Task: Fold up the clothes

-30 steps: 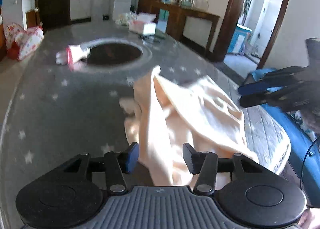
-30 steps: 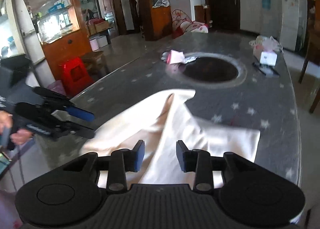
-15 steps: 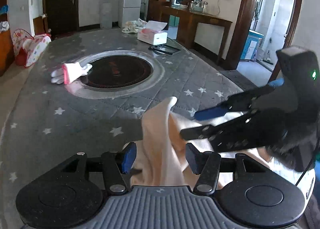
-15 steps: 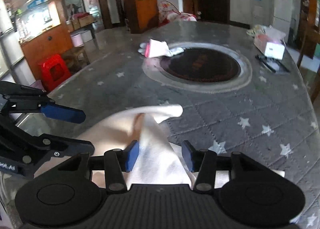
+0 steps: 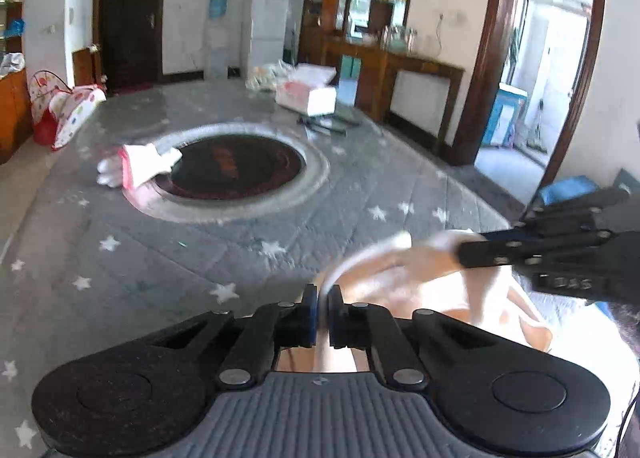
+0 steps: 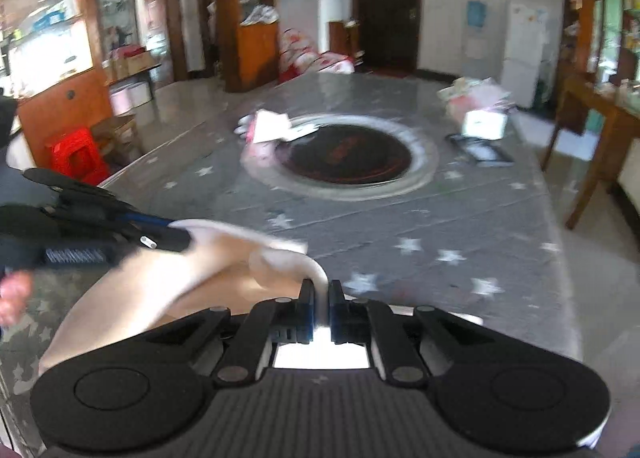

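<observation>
Midway, apparently: both claws, left claw (image 5: 322, 312) and right claw (image 6: 321, 310), pinching edges of the peach garment (image 6: 168, 278), lifting it bunched over the star-patterned counter (image 6: 460, 218), folding yet unfinished.

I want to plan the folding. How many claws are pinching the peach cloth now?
2. The left claw is shut on one edge of the peach cloth; the right claw is shut on another edge.
</observation>
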The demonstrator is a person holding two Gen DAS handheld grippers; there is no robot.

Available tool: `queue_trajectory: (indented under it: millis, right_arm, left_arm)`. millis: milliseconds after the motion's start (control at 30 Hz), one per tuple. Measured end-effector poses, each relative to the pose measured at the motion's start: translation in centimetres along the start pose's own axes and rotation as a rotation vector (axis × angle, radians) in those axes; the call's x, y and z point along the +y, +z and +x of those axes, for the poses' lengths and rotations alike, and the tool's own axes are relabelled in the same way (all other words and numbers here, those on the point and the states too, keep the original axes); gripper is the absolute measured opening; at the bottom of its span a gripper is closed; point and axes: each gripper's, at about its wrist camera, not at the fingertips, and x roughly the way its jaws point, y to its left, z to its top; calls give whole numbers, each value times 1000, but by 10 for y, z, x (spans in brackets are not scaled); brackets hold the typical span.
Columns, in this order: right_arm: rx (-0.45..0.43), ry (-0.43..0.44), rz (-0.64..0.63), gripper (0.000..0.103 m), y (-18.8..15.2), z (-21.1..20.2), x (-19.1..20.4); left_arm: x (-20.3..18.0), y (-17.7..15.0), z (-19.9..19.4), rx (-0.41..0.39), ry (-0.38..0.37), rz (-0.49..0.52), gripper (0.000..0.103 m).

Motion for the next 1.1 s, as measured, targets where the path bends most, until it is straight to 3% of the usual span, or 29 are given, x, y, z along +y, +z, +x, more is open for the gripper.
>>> queue_trajectory:
  millis: [233, 400, 500, 567, 600, 733, 800, 867, 900, 933, 967, 1100]
  right_arm:
    - [-25, -149, 54, 6, -28, -55, -32]
    - [3, -235, 113, 6, -55, -79, -55]
    - [33, -301, 138, 6, -74, -88, -64]
    - [54, -338, 165, 6, -87, -94, -70]
    - [63, -352, 173, 6, -92, -97, -72]
    - [78, -375, 194, 7, -103, -104, -77]
    - [70, -378, 193, 10, -104, -106, -77]
    - [63, -382, 193, 13, -104, -108, -76]
    - [59, -384, 193, 14, -104, -109, -76]
    - [55, -386, 192, 19, -104, -110, -76]
    - [52, -388, 192, 26, -105, -111, -75]
    - [31, -362, 174, 30, -99, -109, -69]
  left_arm:
    - [31, -5, -45, -67, 76, -66, 5]
    - [35, -15, -53, -24, 52, -79, 8]
    - [21, -17, -47, -17, 45, -42, 19]
    - [8, -14, -39, -26, 51, 2, 47]
    - [1, -13, -35, -30, 54, 24, 52]
    - [-19, -6, -12, -33, 82, 87, 63]
    - [-22, -4, 4, -8, 74, 85, 63]
    - [-24, -3, 19, 19, 68, 82, 56]
    - [-25, -4, 22, 26, 60, 90, 47]
    - [-26, -5, 24, 32, 52, 101, 25]
    - [-27, -7, 27, 37, 43, 112, 13]
    - [-12, -10, 13, 4, 53, 43, 5]
